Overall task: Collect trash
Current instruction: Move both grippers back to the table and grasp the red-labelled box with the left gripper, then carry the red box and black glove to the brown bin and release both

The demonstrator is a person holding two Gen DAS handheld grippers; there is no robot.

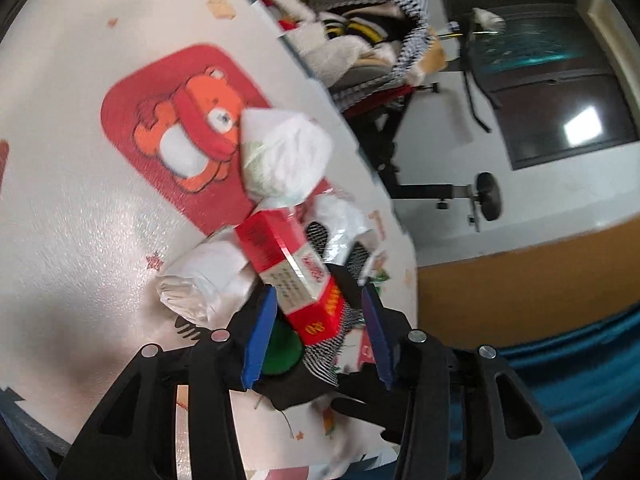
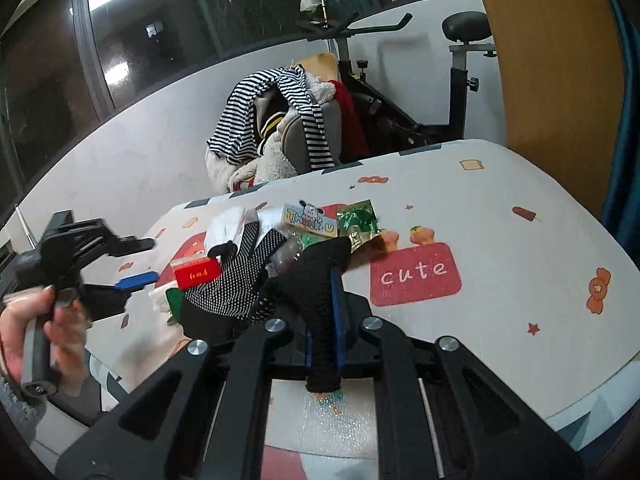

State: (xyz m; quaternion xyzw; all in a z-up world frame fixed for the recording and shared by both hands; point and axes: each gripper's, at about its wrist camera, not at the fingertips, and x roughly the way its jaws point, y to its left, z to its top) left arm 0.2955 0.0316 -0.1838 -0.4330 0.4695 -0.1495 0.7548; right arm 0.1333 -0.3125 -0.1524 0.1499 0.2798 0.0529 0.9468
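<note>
Home room: exercise bike (image 2: 456, 64), clothes-heaped chair (image 2: 280, 120), cartoon-print tablecloth (image 2: 500, 240), dark window (image 2: 120, 40).

Trash heaped on the printed table, around a red and white carton

The red and white carton (image 1: 294, 270) lies tilted on the heap, one end propped on a crumpled white paper wad (image 1: 280, 152), its red end with yellow print lowest. Just beside the carton lies a rolled white paper bundle (image 1: 204, 280); a green round piece (image 1: 282, 348) sits under its low end. Black fabric with white dots (image 2: 236, 276) spreads beside the carton. Beyond that lie a cartoon "THANK U" card (image 2: 310, 220) and a crinkled green and gold foil wrapper (image 2: 358, 220), touching each other. A black knitted piece (image 2: 316, 276) rises near them.
</note>
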